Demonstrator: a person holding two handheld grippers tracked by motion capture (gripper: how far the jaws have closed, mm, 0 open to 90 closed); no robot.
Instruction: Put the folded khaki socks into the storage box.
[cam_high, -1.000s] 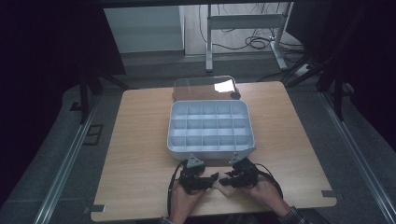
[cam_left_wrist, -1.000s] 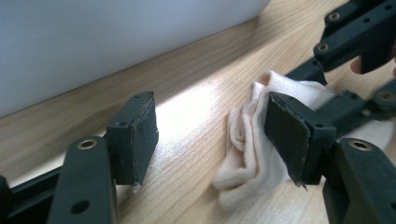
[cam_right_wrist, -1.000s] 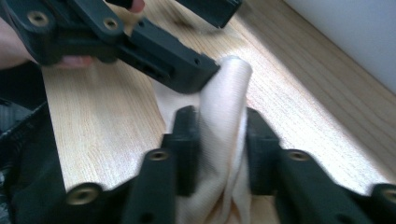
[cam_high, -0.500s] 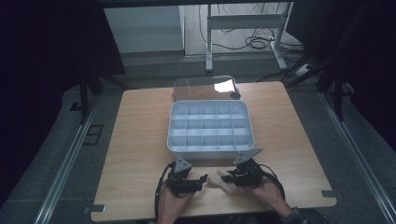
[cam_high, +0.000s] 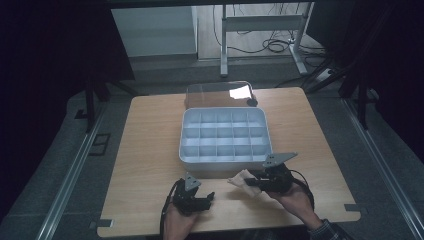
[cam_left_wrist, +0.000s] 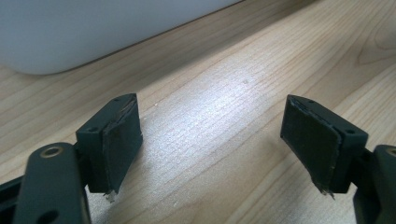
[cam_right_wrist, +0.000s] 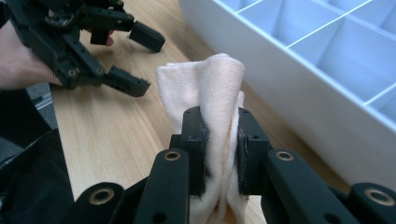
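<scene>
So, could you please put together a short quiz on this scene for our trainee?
1. True or false: the right gripper is shut on the pale cloth.
2. How do the left gripper's jaws stand? A) pressed on the cloth B) apart, nothing between them C) gripping the box rim
3. What lies just behind the white compartment box in the high view?

Key
1. True.
2. B; they have just been opening over bare wooden table.
3. A clear lid, lying flat on the table.

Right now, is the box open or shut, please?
Open: the box shows bare dividers, and its clear lid lies flat behind it.
</scene>
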